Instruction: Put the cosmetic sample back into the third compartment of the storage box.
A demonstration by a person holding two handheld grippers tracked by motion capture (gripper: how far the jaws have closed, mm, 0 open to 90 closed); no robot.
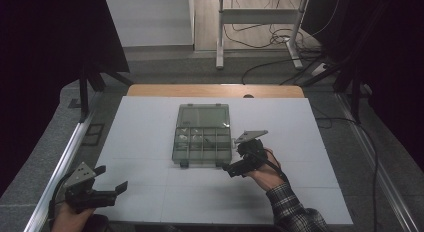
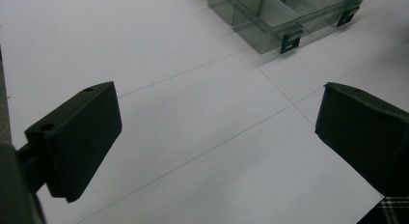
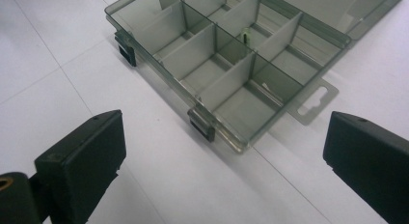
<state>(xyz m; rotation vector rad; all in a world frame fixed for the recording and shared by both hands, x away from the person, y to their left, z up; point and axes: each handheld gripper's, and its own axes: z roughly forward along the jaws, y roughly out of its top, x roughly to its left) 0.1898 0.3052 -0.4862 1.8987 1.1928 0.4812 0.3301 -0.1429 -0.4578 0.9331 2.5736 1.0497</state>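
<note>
Compartment box (image 1: 202, 134) sits mid-tabletop (image 1: 150, 142), lid (image 1: 204, 115) folded fully open and lying flat behind the tray, two front latches (image 3: 202, 125) undone. Right hand-held gripper (image 1: 235, 168) is just beside the box's front right corner, jaws spread wide apart, holding nothing; its own view looks straight at that corner and the nearer latch, with the hang tab (image 3: 313, 101) off to the side. Left hand-held gripper (image 1: 112, 189) hangs well apart from the box near the front left of the tabletop, jaws also apart and empty; its view catches the box's front edge (image 2: 284, 21) in the distance. A few small parts (image 1: 192, 138) sit in the middle compartments, too small to identify; the front row looks empty. My read: opening is done, nothing grasped yet. Left to do is either picking from or sorting the compartments, or closing lid and snapping latches. Right side looks set to act first, left idle.
</note>
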